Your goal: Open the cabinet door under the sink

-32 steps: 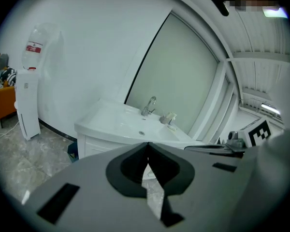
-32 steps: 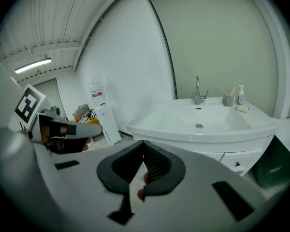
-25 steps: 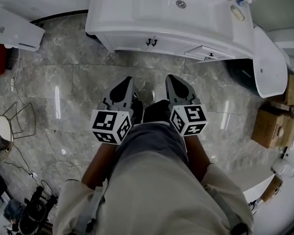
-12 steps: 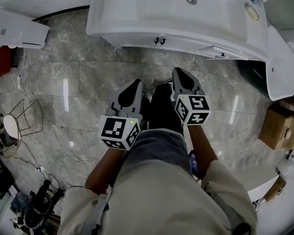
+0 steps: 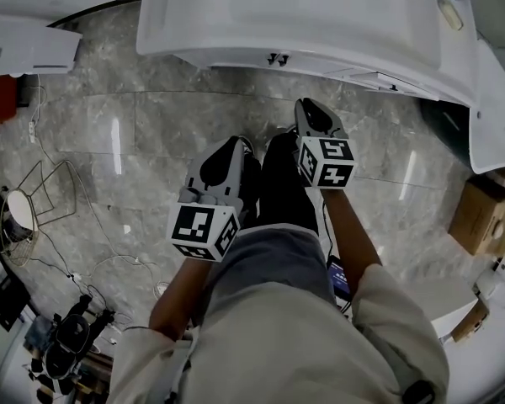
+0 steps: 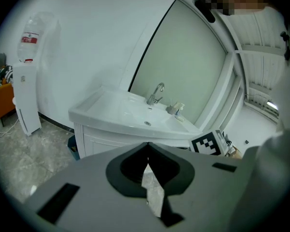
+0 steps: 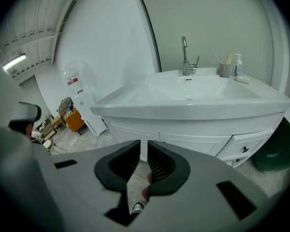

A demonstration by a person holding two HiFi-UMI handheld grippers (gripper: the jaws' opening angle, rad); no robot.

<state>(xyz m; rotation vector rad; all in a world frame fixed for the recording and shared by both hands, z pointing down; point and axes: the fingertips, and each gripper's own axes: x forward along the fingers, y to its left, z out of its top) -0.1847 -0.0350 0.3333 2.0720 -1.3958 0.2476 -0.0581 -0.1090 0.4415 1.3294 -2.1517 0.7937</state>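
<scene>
A white sink vanity (image 5: 236, 23) stands at the top of the head view, its cabinet doors meeting at two small dark handles (image 5: 278, 58). Both doors (image 7: 183, 140) look closed in the right gripper view, under the basin and faucet (image 7: 184, 57). My right gripper (image 5: 310, 108) hovers over the floor just short of the cabinet front, its jaws a narrow slit apart and empty (image 7: 143, 146). Farther back on the left, my left gripper (image 5: 227, 147) has its jaw tips touching with nothing held (image 6: 147, 146). It faces the vanity's left side (image 6: 104, 141).
A drawer with a dark knob (image 7: 245, 149) sits right of the doors, beside a dark bin (image 7: 275, 151). A white water dispenser (image 6: 26, 95) stands at the left. Cables and a wire stand (image 5: 34, 200) lie on the marble floor; cardboard boxes (image 5: 480, 217) are at right.
The view has moved closer to the vanity. My right gripper has advanced toward the cabinet front; the left has stayed lower and a little behind.
</scene>
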